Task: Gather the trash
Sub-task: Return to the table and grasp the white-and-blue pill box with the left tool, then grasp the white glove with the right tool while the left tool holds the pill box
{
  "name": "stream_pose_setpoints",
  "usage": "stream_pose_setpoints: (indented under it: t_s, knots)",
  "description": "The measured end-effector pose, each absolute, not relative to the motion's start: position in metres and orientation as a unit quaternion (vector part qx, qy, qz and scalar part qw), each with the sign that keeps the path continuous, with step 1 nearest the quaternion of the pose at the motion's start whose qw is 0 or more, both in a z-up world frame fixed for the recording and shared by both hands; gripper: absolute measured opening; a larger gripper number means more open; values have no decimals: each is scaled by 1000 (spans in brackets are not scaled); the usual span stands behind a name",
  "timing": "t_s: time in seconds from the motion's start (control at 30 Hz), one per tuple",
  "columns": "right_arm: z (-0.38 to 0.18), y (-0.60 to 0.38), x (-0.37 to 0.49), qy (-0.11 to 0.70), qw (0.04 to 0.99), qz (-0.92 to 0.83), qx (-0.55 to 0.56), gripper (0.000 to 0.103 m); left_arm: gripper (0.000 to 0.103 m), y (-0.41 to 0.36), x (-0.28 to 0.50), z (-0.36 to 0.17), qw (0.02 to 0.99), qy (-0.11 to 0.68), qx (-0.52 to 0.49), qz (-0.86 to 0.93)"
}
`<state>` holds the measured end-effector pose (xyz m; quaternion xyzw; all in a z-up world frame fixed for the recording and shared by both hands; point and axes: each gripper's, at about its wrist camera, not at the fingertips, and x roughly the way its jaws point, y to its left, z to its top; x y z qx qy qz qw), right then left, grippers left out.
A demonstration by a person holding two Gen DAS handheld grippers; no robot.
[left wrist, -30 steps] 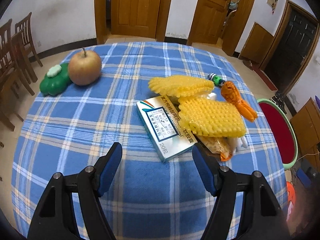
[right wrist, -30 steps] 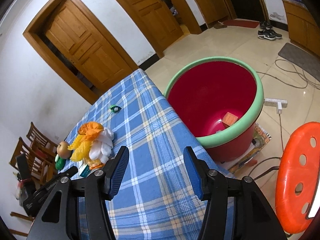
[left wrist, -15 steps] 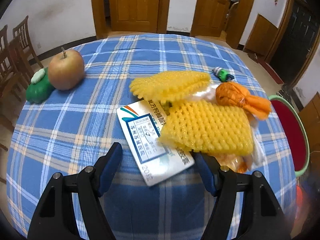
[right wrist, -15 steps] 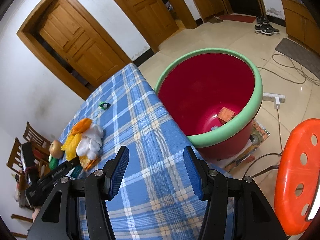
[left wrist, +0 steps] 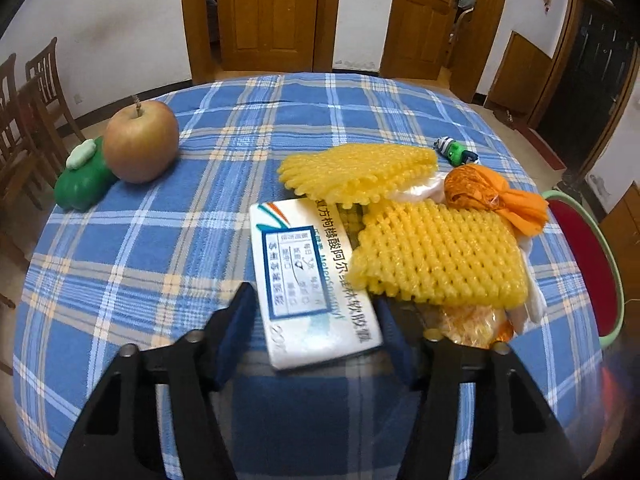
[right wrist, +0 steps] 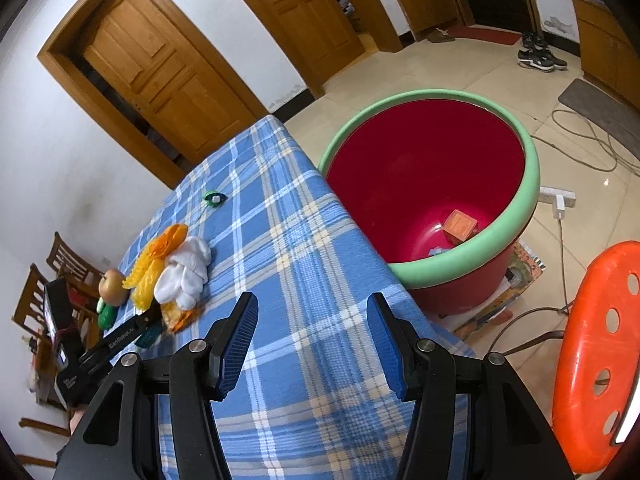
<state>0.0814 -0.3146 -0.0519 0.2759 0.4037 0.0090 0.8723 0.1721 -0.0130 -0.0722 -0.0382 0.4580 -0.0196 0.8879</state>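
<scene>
A white medicine box (left wrist: 312, 280) lies on the blue plaid tablecloth (left wrist: 160, 240), its near end between the open jaws of my left gripper (left wrist: 316, 336). Two yellow foam fruit nets (left wrist: 436, 256) overlap the box's right edge, with an orange net (left wrist: 492, 196) and white wrapping behind. In the right wrist view the same trash pile (right wrist: 176, 268) lies far left, with the left gripper (right wrist: 148, 326) at it. My right gripper (right wrist: 312, 340) is open and empty over the table's edge. The red bin with a green rim (right wrist: 432, 272) stands on the floor beside the table and holds a small orange box (right wrist: 460, 226).
An apple (left wrist: 140, 140) and a green toy (left wrist: 82, 180) sit at the table's left. A small green toy (left wrist: 454, 150) lies at the back right. An orange stool (right wrist: 592, 352) stands right of the bin. Wooden chairs (left wrist: 28, 112) stand left of the table.
My left gripper has moved forward, and the medicine box's near end now lies between its jaws. My right gripper has shifted slightly, still open.
</scene>
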Motion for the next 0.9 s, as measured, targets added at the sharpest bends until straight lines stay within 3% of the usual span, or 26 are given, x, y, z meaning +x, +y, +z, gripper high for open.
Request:
stream_pose_setpoints:
  t_s: [0.6, 0.9]
  knots:
    - [-29, -255, 110, 406, 884, 60, 224, 58, 56, 53, 124, -49, 901, 426, -84, 5]
    - [-45, -206, 153, 442, 875, 95, 177, 58, 56, 63, 128, -50, 903, 419, -99, -4]
